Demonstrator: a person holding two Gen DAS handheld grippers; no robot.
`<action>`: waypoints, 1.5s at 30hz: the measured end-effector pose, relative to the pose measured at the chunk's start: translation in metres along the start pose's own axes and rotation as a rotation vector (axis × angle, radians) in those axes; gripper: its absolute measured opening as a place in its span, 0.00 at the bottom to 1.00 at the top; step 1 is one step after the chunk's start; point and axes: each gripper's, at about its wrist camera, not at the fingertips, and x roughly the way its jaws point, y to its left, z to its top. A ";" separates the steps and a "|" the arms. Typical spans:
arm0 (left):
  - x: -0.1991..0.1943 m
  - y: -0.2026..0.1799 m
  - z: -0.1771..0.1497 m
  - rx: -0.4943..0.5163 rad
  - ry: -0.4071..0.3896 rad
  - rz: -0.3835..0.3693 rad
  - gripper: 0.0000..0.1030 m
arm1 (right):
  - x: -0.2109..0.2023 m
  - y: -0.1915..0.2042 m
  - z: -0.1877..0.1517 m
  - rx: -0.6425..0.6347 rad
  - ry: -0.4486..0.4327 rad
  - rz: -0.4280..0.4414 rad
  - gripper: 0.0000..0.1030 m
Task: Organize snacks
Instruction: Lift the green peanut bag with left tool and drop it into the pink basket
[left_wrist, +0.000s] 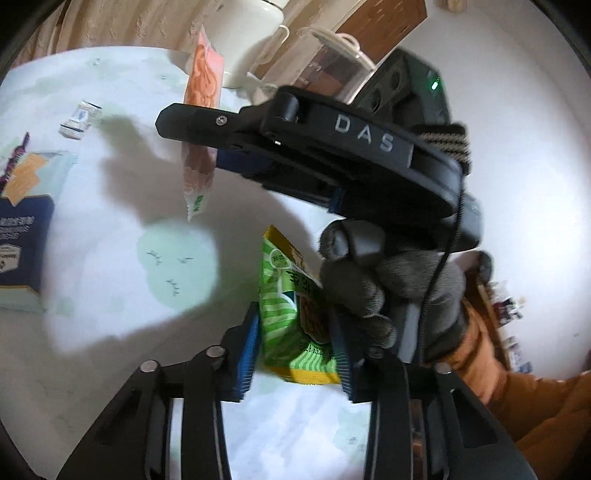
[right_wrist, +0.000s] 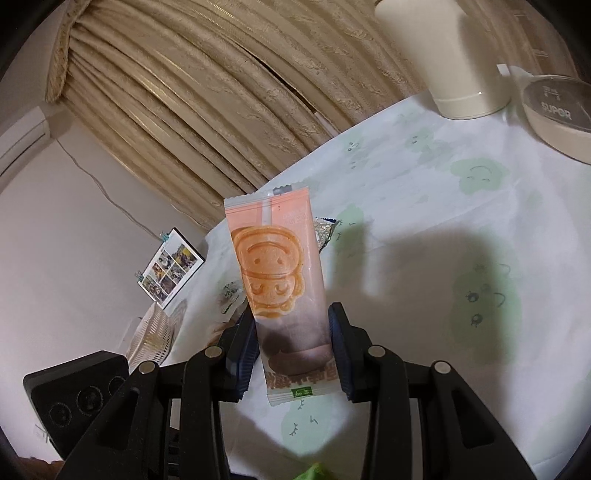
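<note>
Right gripper (right_wrist: 293, 354) clamped on light, crinkly orange biscuit sachet (right_wrist: 277, 273); left gripper (left_wrist: 295, 347) clamped on slippery green snack packet (left_wrist: 291, 306), both held mid-body.

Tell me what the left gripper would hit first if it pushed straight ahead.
Probably the right gripper and its gloved hand, which cross just ahead of the green packet it holds. Depth is uncertain.

Both wrist views look closely down at the tablecloth (left_wrist: 110, 229).

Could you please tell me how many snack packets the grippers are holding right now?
2: an orange biscuit packet in the right gripper, a green packet in the left gripper.
</note>
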 end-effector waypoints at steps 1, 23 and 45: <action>-0.001 0.000 0.000 0.000 -0.003 -0.002 0.27 | 0.000 0.001 0.000 -0.005 -0.001 -0.007 0.34; -0.068 -0.011 -0.014 0.035 -0.207 0.248 0.09 | -0.019 0.006 -0.006 -0.043 -0.096 -0.118 0.34; -0.224 0.029 -0.040 -0.123 -0.536 0.541 0.09 | -0.009 0.018 -0.010 -0.134 -0.070 -0.195 0.34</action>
